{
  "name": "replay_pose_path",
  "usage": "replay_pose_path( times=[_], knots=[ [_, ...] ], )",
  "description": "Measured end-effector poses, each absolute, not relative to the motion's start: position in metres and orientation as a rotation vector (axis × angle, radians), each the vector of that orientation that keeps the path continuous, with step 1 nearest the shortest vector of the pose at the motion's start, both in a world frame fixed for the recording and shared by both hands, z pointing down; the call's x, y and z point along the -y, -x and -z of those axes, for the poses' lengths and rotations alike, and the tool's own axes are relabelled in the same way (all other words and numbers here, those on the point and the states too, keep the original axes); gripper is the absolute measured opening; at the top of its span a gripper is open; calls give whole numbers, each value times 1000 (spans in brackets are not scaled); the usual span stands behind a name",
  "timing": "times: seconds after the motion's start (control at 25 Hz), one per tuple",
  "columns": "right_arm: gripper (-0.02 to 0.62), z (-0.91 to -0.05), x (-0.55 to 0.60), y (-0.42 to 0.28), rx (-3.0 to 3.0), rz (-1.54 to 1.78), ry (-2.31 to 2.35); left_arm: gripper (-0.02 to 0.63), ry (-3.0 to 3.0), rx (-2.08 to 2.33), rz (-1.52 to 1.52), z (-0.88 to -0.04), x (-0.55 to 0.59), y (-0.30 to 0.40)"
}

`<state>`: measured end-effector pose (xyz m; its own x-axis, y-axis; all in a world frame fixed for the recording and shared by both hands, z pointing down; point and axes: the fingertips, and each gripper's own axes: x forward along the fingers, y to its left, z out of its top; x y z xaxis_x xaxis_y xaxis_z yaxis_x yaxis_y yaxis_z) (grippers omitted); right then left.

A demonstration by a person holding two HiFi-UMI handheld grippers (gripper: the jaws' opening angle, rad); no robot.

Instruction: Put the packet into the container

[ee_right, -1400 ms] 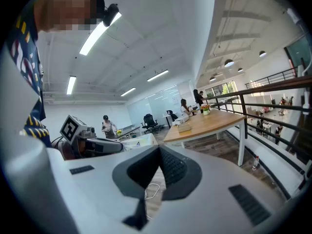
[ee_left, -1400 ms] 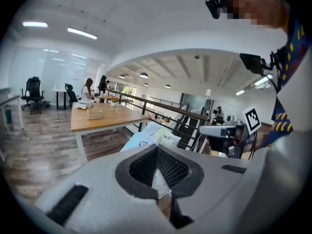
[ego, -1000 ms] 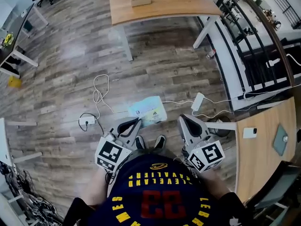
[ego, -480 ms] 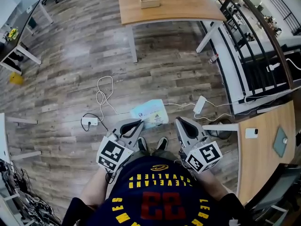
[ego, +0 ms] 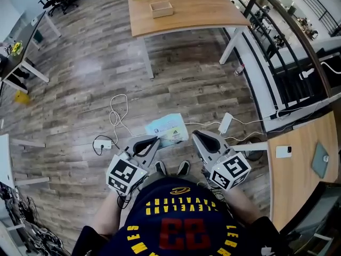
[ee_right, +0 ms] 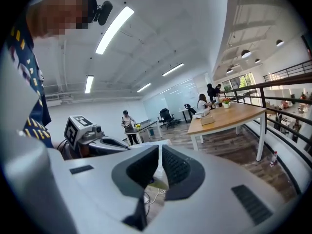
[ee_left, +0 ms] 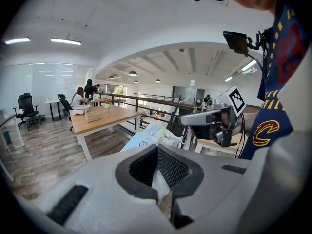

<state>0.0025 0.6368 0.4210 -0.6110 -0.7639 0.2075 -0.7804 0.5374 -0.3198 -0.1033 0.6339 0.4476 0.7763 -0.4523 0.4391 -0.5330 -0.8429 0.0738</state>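
**While the packet point(ego: 169, 128) sits pinched in the left gripper point(ego: 156, 139), the container point(ego: 161, 8) waits on the far desk point(ego: 197, 7)**

Because the person stands on the wooden floor point(ego: 80, 68), well apart from the desk, the packet is carried out in front at waist height. The left gripper's jaws are pressed together on its near edge, and the rest of the packet sticks forward past the tips, over the floor. The right gripper point(ego: 195, 135) hangs just beside it, jaws closed on nothing, probably kept free to steady the packet or the container later. The container, a small open wooden box, lies straight ahead of both grippers near the desk's near edge. My judgement is that the carry is under way and the drop not yet near.
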Motion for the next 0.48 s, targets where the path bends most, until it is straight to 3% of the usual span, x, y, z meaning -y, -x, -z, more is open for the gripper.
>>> replay_pose_path(
  times=[0.04,0.12,0.16,0.48],
  knots=[
    [13,-423,-638,-5,2728,-616,-1336,6,-2777,786,-613,-448,-635,99],
    [118,-426,-641,-7,2753,-668,-1270,6,-2777,803,-610,-447,-636,90],
    [133,-427,-642,-8,2758,-689,-1242,6,-2775,812,-608,-447,-636,86],
    [178,-445,-635,-17,2711,-712,-1168,6,-2749,831,-590,-447,-630,71]
  ],
)
